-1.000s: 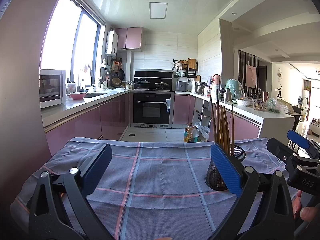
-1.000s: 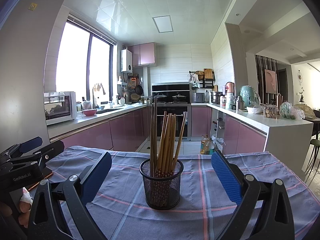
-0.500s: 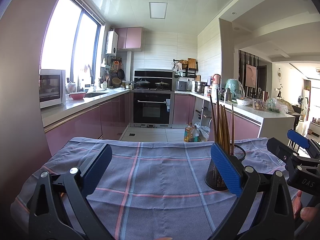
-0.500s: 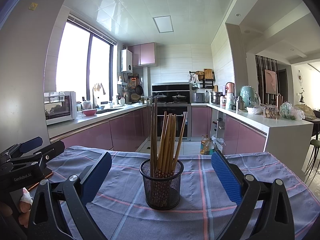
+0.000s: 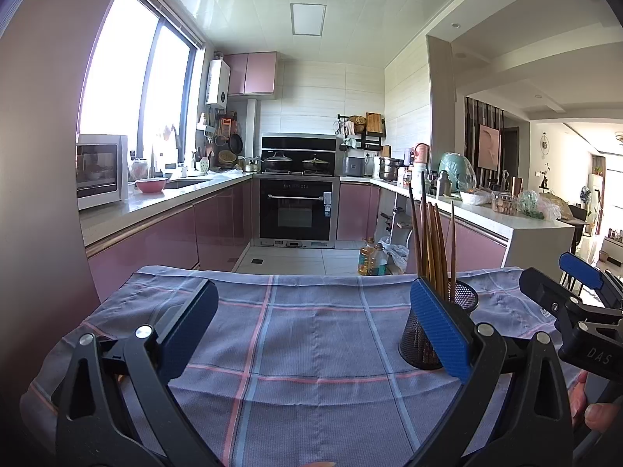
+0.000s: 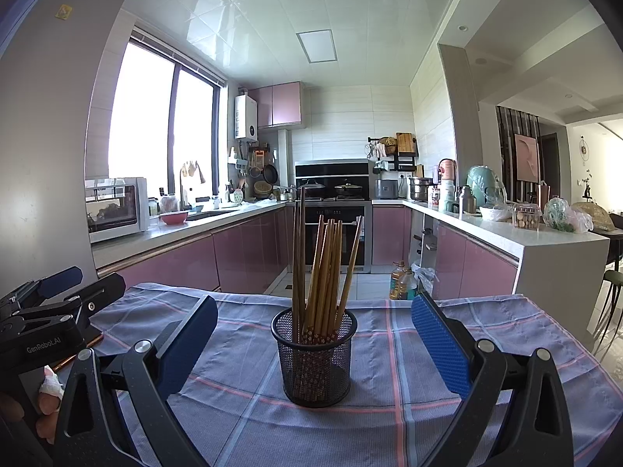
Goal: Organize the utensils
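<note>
Pink kitchen behind, table with checked cloth [image 6: 389, 420] in front. Nothing has moved since a second ago; both grippers still wait, so sorting looks done or paused. Left gripper [image 5: 311, 334] spread wide, holds nothing. Right gripper [image 6: 311, 346] spread wide too. Mesh cup [image 6: 314, 362] near cloth middle, clear of edges. Chopsticks [image 6: 325, 272] stand inside. Lots of free cloth all round.

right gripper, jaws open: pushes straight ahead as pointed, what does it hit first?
Likely the mesh holder with the chopsticks; it stands centred ahead of the right gripper, though depth is unclear.
</note>
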A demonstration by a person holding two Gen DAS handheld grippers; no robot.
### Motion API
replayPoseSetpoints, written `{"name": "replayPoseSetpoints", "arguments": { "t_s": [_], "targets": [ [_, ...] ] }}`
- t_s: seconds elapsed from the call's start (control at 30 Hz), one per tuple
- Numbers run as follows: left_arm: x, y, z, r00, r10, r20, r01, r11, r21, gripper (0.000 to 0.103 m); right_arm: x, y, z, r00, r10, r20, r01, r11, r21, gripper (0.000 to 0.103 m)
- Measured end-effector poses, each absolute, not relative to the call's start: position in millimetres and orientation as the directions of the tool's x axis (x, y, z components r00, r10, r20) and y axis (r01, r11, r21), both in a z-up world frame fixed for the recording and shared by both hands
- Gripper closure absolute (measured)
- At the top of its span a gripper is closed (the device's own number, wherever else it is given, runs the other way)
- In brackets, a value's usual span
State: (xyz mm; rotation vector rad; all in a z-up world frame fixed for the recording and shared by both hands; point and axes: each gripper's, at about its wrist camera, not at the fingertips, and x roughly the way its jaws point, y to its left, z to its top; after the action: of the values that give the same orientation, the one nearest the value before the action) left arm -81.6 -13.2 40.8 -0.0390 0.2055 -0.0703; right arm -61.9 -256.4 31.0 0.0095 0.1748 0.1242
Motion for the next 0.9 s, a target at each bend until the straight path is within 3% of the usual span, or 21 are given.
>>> {"name": "replayPoseSetpoints", "arguments": {
  "t_s": [0.9],
  "targets": [
    [-80.7, -14.0, 38.7, 0.975, -0.075, -0.208, 0.067, 0.997, -0.046, 0.006, -61.0, -255.9, 29.6, 0.977, 0.123, -0.176, -0.122, 0.992, 0.021, 0.006]
  ]
}}
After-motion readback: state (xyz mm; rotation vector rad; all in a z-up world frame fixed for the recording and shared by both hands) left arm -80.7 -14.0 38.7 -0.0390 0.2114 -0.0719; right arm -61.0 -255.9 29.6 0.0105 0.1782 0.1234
